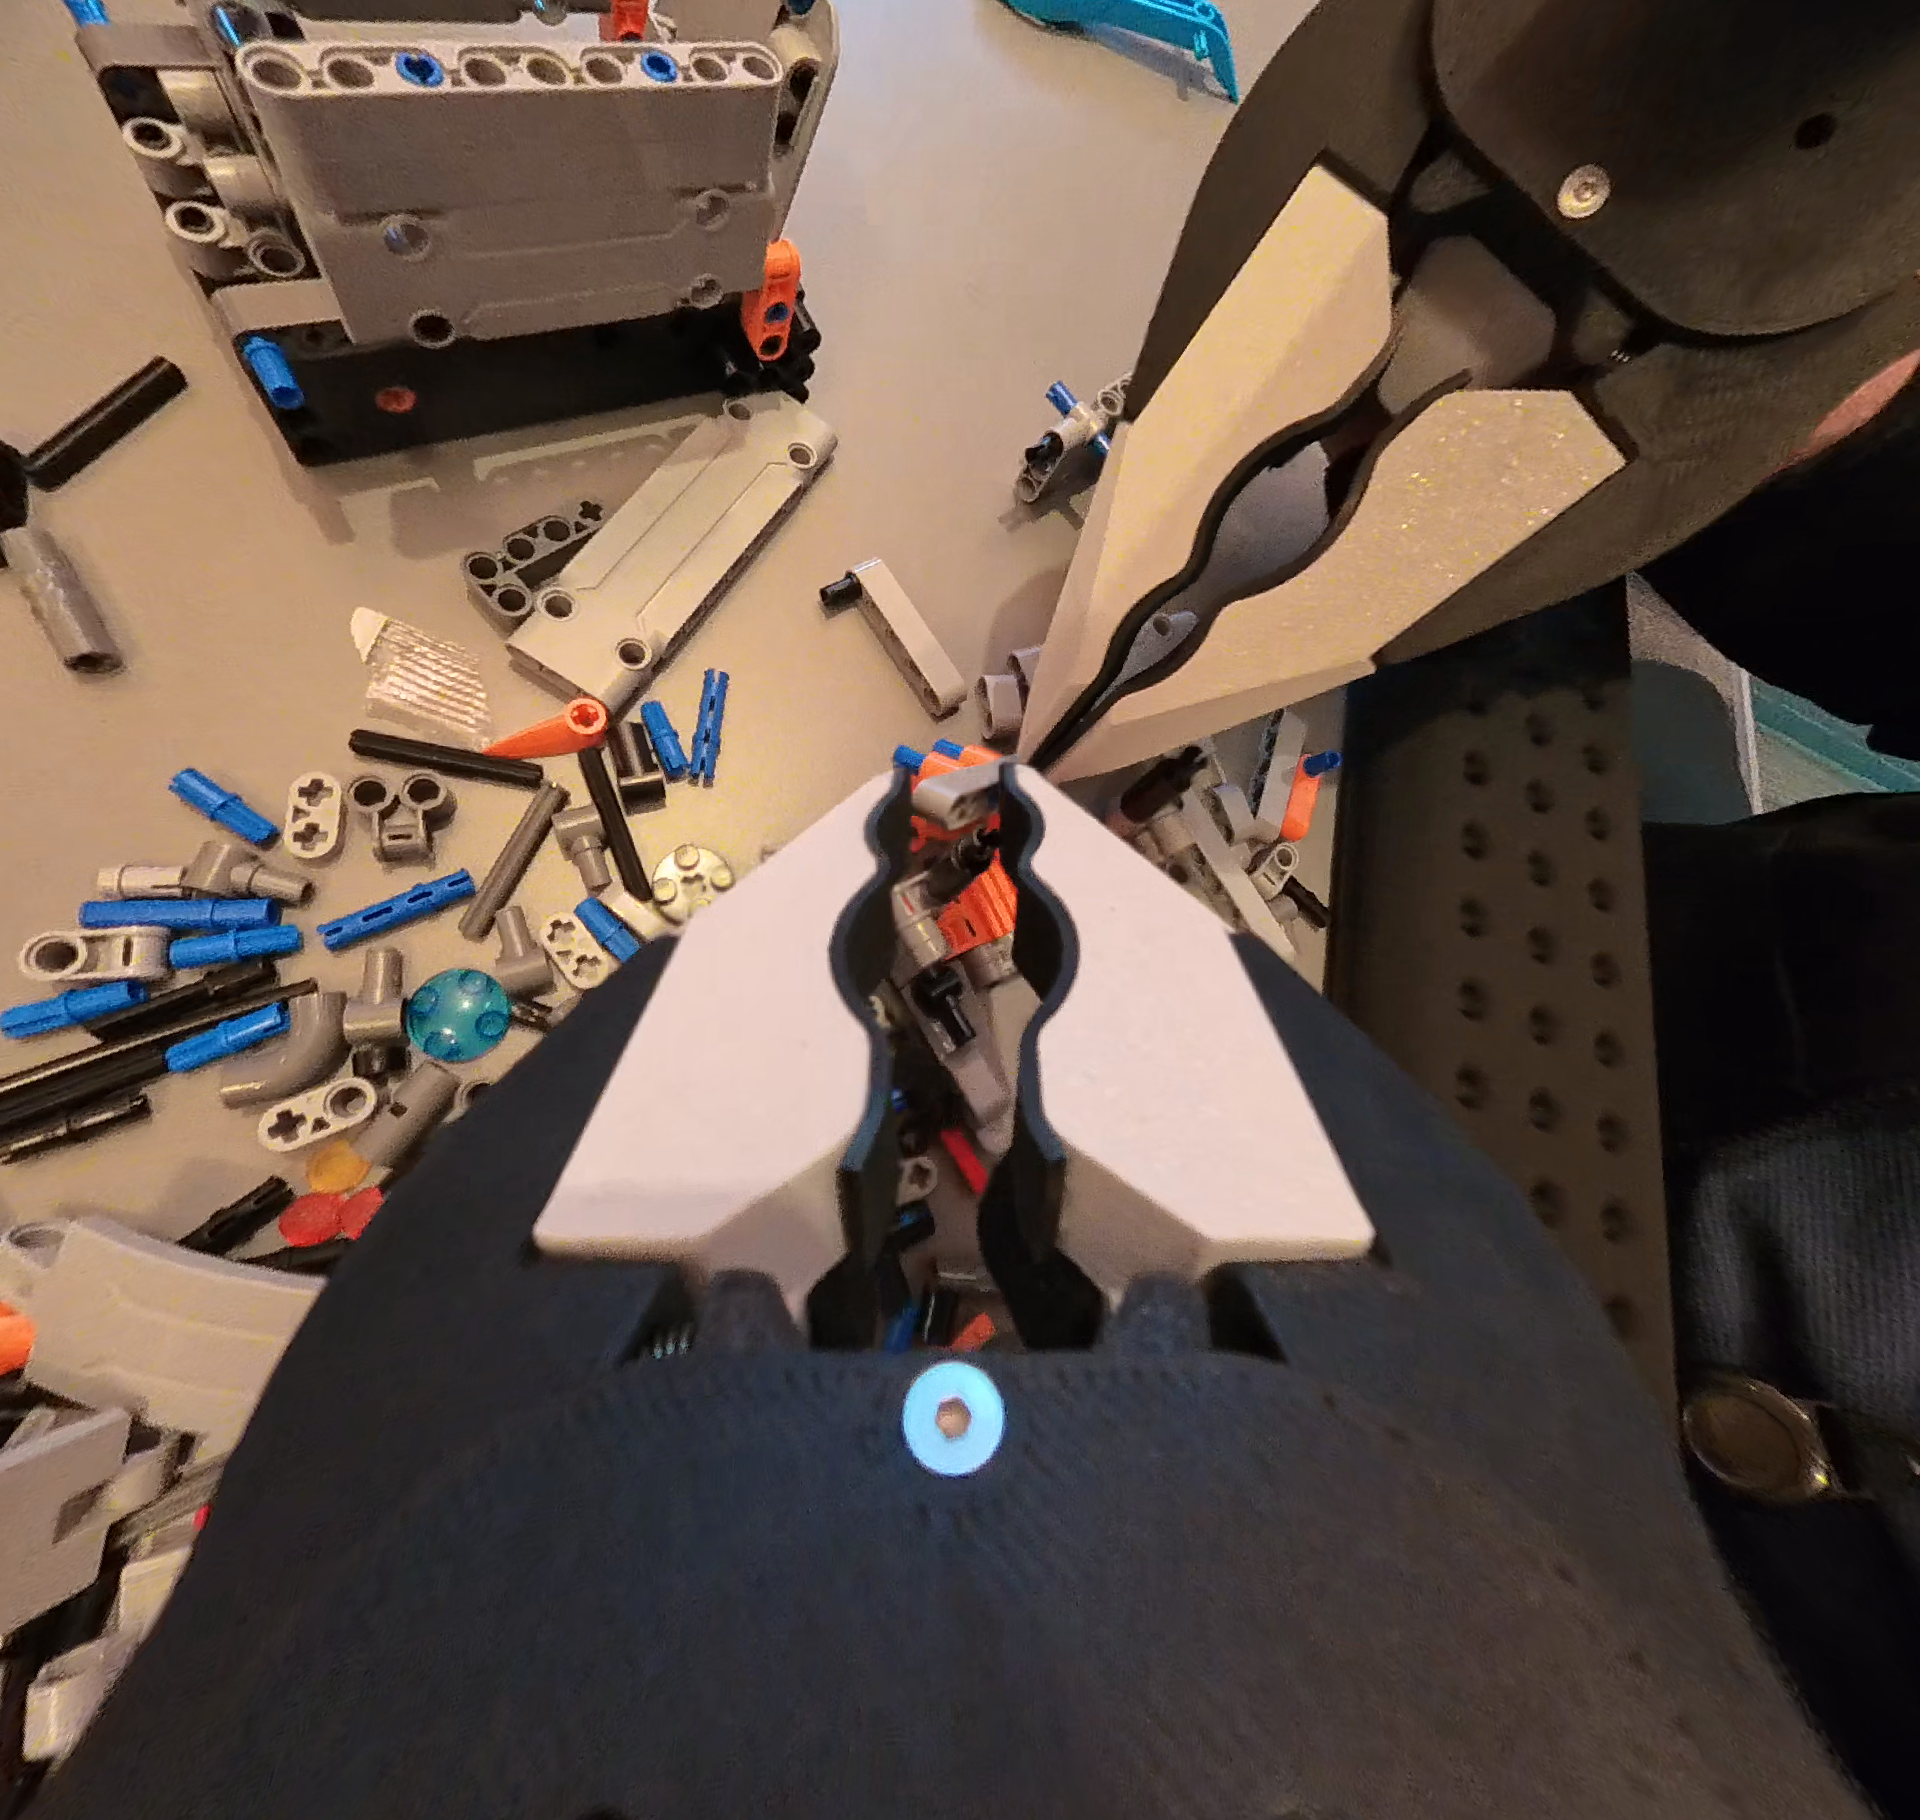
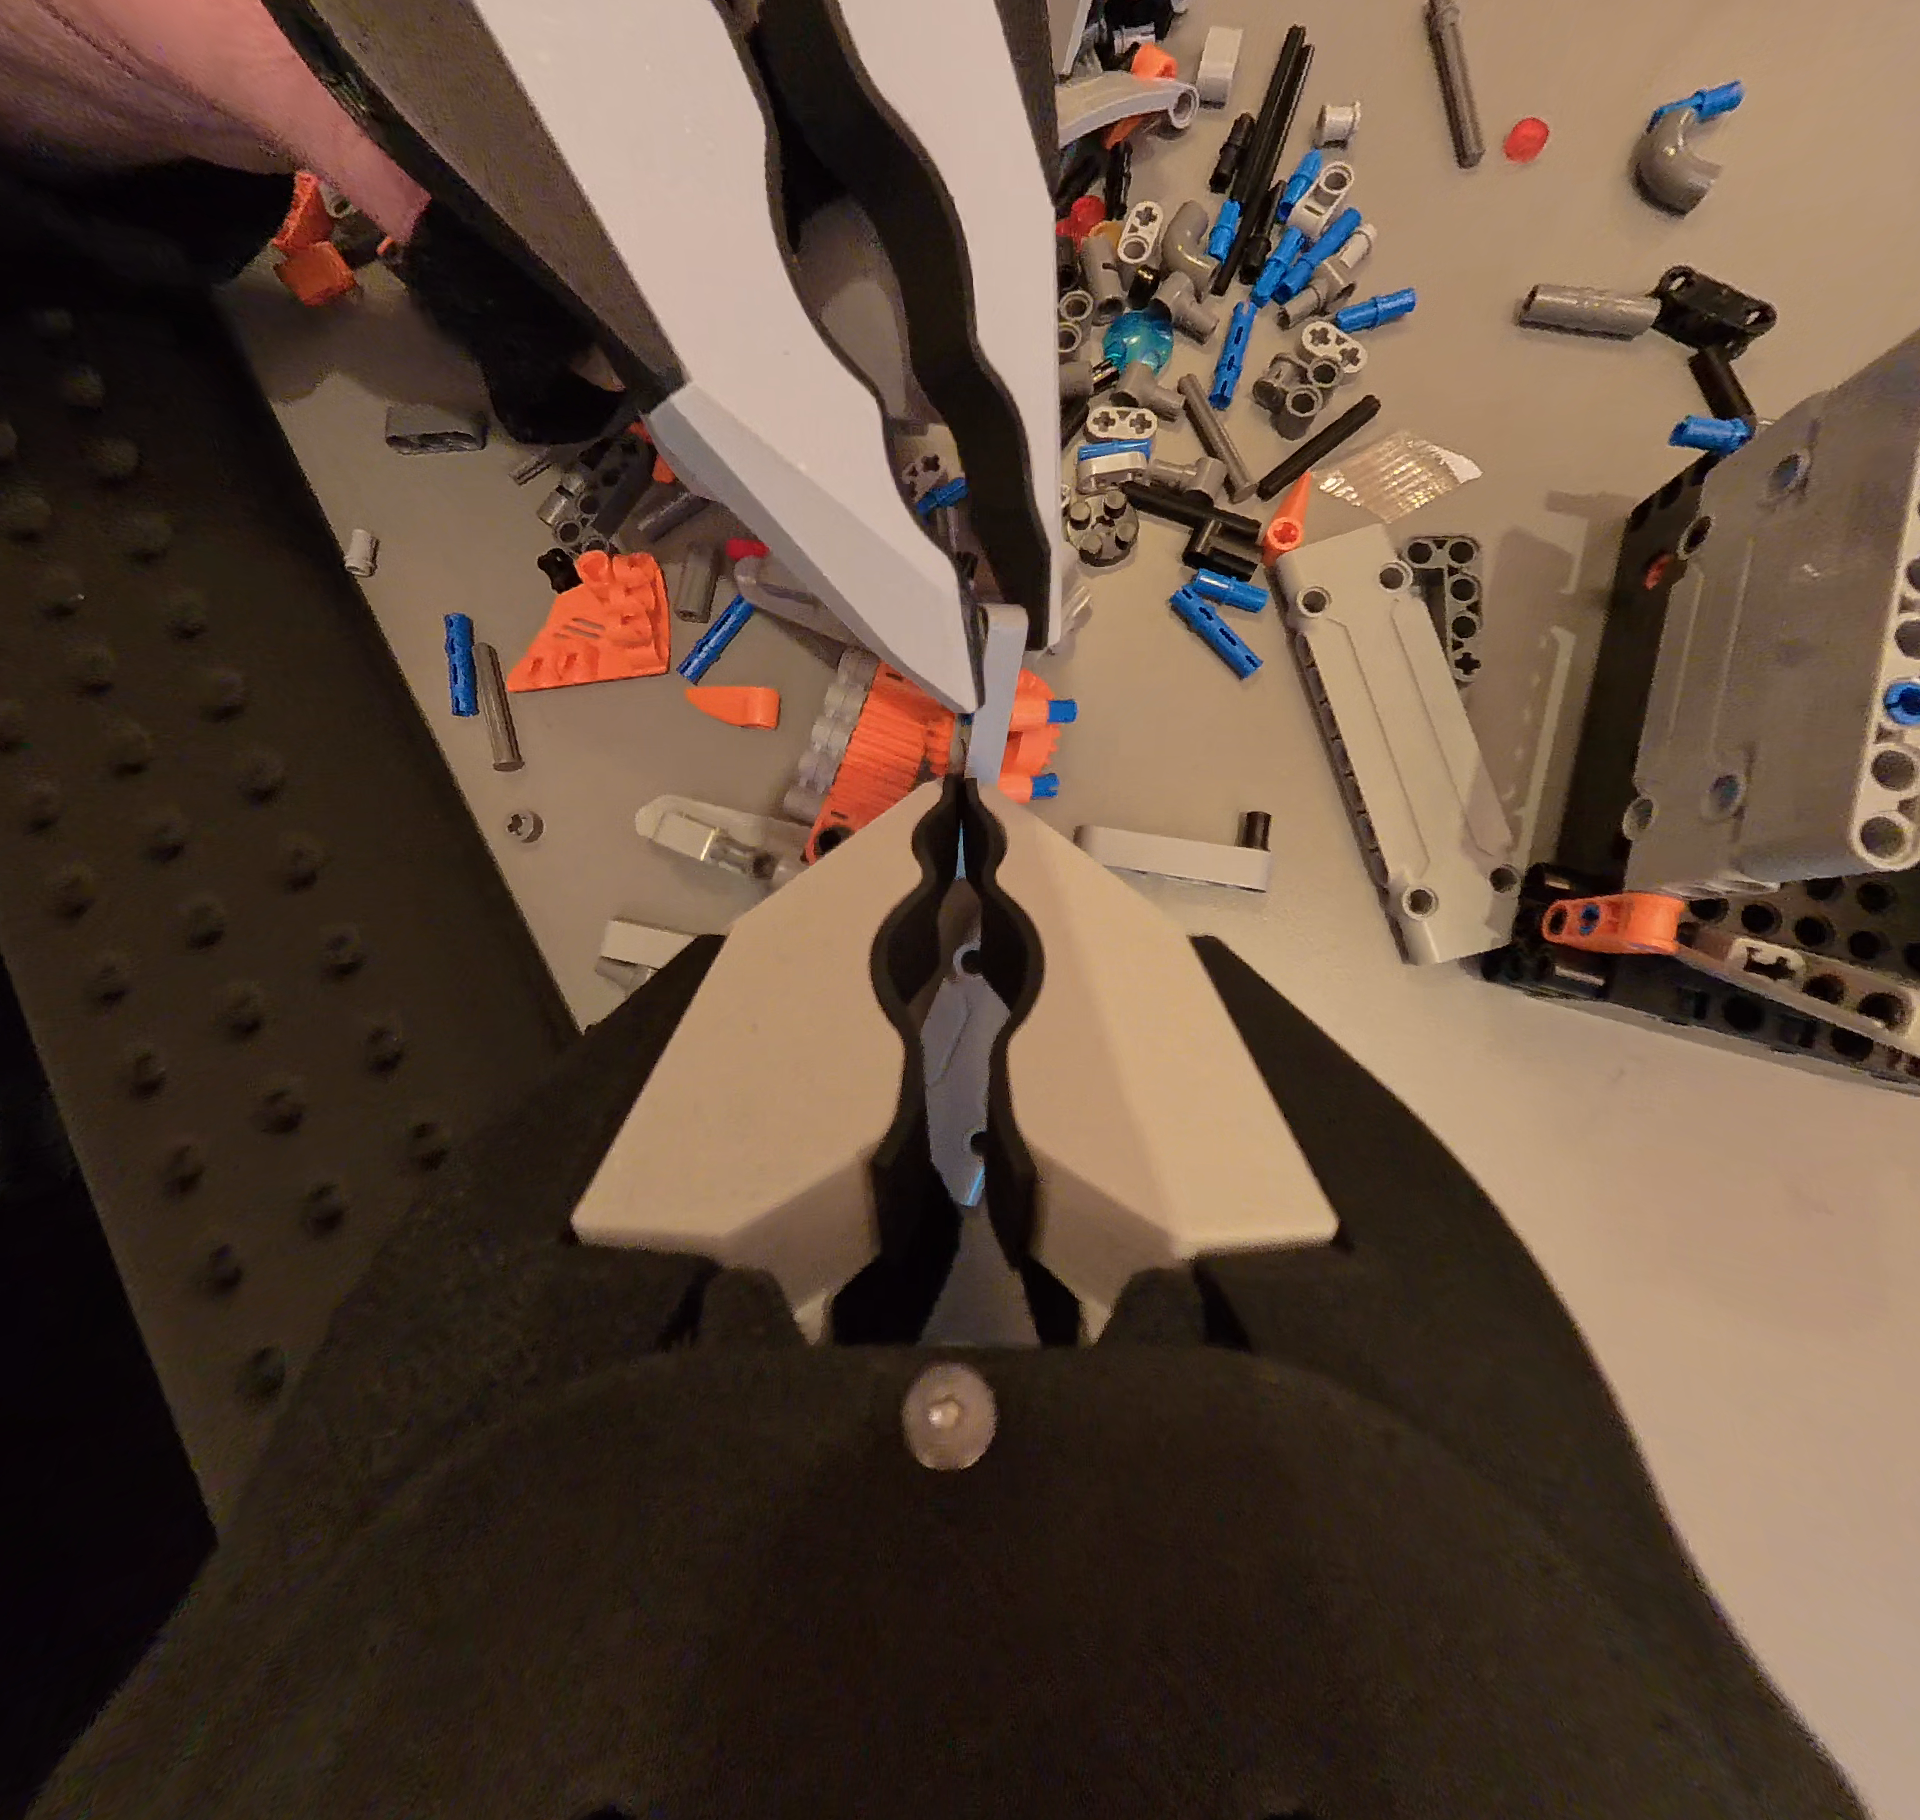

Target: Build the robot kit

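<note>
My left gripper is shut on a small orange and grey brick assembly and holds it between its fingers. In the right wrist view the left gripper comes down from the top and pinches a grey beam of that assembly. My right gripper is shut on a thin flat grey piece. Its tips meet the assembly just below the left gripper's tips. In the left wrist view the right gripper comes in from the upper right with the grey piece in its jaws.
A large grey and black built model stands on the grey table. A long grey panel lies beside it. Many loose blue, black, grey and orange pieces are scattered about. A teal piece lies far off. A black studded mat borders the table.
</note>
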### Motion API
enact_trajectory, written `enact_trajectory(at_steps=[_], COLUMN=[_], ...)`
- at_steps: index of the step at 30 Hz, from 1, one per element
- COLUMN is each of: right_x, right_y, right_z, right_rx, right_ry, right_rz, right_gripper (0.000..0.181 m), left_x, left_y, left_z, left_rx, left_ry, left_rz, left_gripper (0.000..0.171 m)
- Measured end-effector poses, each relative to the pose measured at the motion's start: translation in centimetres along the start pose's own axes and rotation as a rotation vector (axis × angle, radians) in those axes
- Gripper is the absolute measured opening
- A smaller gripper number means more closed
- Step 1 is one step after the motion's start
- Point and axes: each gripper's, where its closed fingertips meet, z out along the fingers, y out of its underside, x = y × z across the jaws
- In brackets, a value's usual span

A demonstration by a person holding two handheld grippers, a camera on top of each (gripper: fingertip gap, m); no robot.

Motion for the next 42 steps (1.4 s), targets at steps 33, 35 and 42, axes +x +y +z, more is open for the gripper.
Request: enact_trajectory(at_steps=[33,35,42], right_x=[-7.1,-6.7,-5.3], right_y=[-4.6,-5.0,-6.1], right_z=[-9.1,-8.9,-7.8], right_rx=[0.286,0.328,0.385], right_ry=[-1.077,-1.034,-0.850], right_rz=[0.000,-0.006,0.027], right_gripper=[0.028,0.025,0.024], left_x=[11.1,10.6,8.5], left_y=[-4.3,-4.5,-4.3], left_z=[-5.2,-5.5,-6.2], left_rx=[0.203,0.220,0.259], left_ry=[0.026,0.006,-0.025], left_rz=[0.859,0.854,0.798], left_gripper=[0.006,0.006,0.007])
